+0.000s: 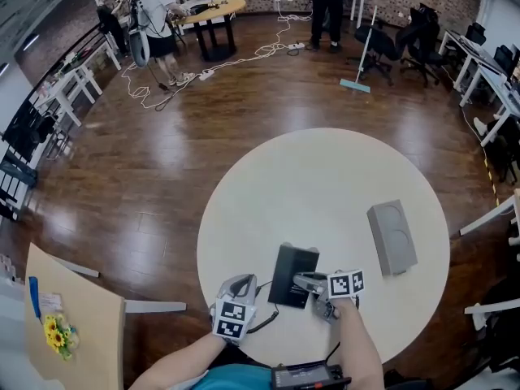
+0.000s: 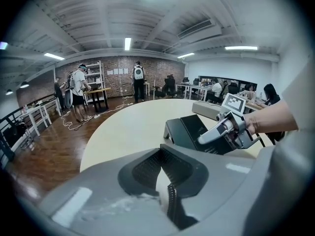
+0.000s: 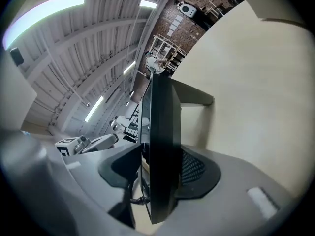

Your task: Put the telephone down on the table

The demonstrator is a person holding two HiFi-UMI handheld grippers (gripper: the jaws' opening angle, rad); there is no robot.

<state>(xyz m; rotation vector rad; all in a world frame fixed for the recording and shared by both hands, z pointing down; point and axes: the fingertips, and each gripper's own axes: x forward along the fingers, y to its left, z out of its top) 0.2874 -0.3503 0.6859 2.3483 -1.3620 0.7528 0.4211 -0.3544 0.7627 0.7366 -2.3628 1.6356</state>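
Observation:
The black telephone (image 1: 291, 270) stands on the round white table (image 1: 325, 177) near its front edge, propped on its stand. My right gripper (image 1: 307, 283) holds its near right corner. In the right gripper view the telephone (image 3: 160, 146) shows edge-on between the jaws, with both pads against its faces. In the left gripper view it (image 2: 189, 129) lies ahead with the right gripper (image 2: 209, 137) on it. My left gripper (image 1: 241, 284) hovers just left of the telephone, apart from it. Its jaws (image 2: 160, 154) meet at the tips around a thin dark ribbed strip. A black cord (image 1: 264, 319) curls behind the telephone.
A grey box (image 1: 392, 236) lies on the table's right side. A wooden board with flowers (image 1: 73, 315) stands at the lower left, off the table. People, desks, office chairs and floor cables are far back in the room.

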